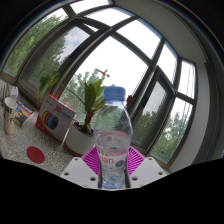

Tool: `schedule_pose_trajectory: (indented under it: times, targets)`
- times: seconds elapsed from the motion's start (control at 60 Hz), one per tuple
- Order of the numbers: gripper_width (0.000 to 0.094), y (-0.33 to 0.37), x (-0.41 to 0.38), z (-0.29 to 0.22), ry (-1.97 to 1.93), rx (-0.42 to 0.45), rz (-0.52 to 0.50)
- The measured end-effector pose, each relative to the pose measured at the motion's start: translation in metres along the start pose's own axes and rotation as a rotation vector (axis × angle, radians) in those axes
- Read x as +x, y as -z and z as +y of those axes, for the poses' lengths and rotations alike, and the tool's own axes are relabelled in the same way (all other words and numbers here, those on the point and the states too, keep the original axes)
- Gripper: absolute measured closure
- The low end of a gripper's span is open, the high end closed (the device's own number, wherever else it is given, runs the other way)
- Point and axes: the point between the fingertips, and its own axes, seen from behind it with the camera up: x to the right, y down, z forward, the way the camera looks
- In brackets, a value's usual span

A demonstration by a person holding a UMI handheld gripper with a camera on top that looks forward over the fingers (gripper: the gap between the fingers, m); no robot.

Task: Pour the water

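Clear plastic water bottle (pixel 112 140) with its blue cap on sits upright, clenched in the gripper (pixel 113 166) and lifted above the bench (pixel 22 148) near the potted plant (pixel 88 115), so I'd guess pouring hasn't started yet.

We see the water bottle (pixel 112 140) only down to its lower body; its base is cut off, so we cannot tell whether it rests on the tabletop (pixel 25 148). The bottle covers the inner faces of the claw (pixel 112 166), hiding whether the pink pads (pixel 92 160) press on it. Its label print is too small to read. The potted plant (pixel 85 118) stands partly behind the bottle. The colourful box (pixel 55 118) bears illegible markings, and the cup (pixel 9 115) is cut off at the side.
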Motion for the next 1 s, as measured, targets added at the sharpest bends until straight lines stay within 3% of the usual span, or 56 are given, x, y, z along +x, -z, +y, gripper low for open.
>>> schedule_pose_trajectory:
  times: [0.183, 0.333, 0.5, 0.65, 0.9, 1.0]
  targets:
    - [0.0639, -0.025, -0.011, -0.141, 0.540, 0.214, 0.203]
    - [0.0639, -0.029, -0.091, -0.230, 1.006, 0.413, 0.232]
    - [0.0637, -0.023, -0.206, -0.257, 1.457, 0.619, 0.155]
    - [0.0637, -0.013, -0.292, -0.240, 1.741, 0.787, 0.088]
    - [0.0634, -0.012, -0.316, -0.236, 1.782, 0.813, 0.054]
    - [0.0636, -0.014, -0.292, -0.253, 1.675, 0.770, 0.070]
